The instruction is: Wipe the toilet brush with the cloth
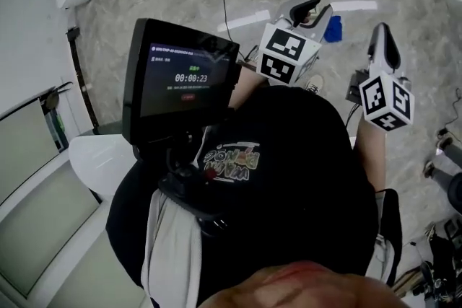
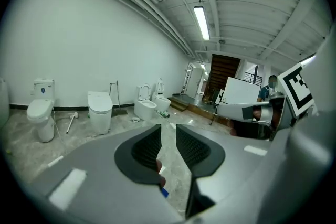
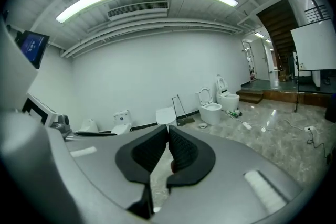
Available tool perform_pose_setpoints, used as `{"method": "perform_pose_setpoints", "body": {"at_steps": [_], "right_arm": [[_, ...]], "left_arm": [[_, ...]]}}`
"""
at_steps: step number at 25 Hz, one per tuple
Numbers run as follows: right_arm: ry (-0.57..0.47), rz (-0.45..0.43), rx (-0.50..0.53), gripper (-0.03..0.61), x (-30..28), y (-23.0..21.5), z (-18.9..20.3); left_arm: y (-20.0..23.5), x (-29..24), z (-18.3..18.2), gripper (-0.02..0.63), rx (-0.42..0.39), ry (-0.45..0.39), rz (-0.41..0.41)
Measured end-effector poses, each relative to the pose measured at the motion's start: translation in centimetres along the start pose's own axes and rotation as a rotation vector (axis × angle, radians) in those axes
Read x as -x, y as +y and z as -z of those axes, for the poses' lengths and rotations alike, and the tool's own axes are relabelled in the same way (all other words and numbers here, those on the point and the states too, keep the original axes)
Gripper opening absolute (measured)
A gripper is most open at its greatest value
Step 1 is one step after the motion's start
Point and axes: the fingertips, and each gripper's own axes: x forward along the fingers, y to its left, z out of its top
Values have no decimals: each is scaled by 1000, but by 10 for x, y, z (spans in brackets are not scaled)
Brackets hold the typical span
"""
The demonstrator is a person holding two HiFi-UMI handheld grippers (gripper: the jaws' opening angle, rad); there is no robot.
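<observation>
Left claw stands slightly apart holding nothing, while right claw is pressed together, empty.

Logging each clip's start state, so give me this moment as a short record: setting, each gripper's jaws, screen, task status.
setting: room with toilets along a white wall
left gripper: jaws slightly apart, nothing between them
right gripper: jaws closed together, empty
screen: timer reads 00:00:23
blue item: on the floor beyond the grippers; cannot tell if it is the cloth
task status: not started; neither gripper holds a brush or cloth
</observation>
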Motion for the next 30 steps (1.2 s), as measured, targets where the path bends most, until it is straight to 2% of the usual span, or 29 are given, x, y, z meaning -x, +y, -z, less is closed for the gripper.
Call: {"method": "perform_pose_setpoints", "body": {"at_steps": [6, 9, 17, 21, 26, 30], "right_arm": [[-2, -118, 62, 18, -13, 42, 22], [-7, -149, 69, 18, -19, 55, 31], [-3, -124, -86, 5, -12, 39, 49], [-26, -112, -68, 3, -7, 34, 41], [-45, -111, -66, 3, 1, 27, 28], [-62, -102, -72, 3, 0, 21, 21]], "left_arm": [[-1, 15, 7, 89, -69, -29, 37], [-3, 14, 10, 89, -104, -50, 39], [-11, 10, 6, 68, -120, -76, 25], [-17, 8, 2, 63, -135, -77, 19], [-20, 6, -6, 53, -111, -84, 11], [-30, -3, -9, 51, -166, -103, 42]]}}
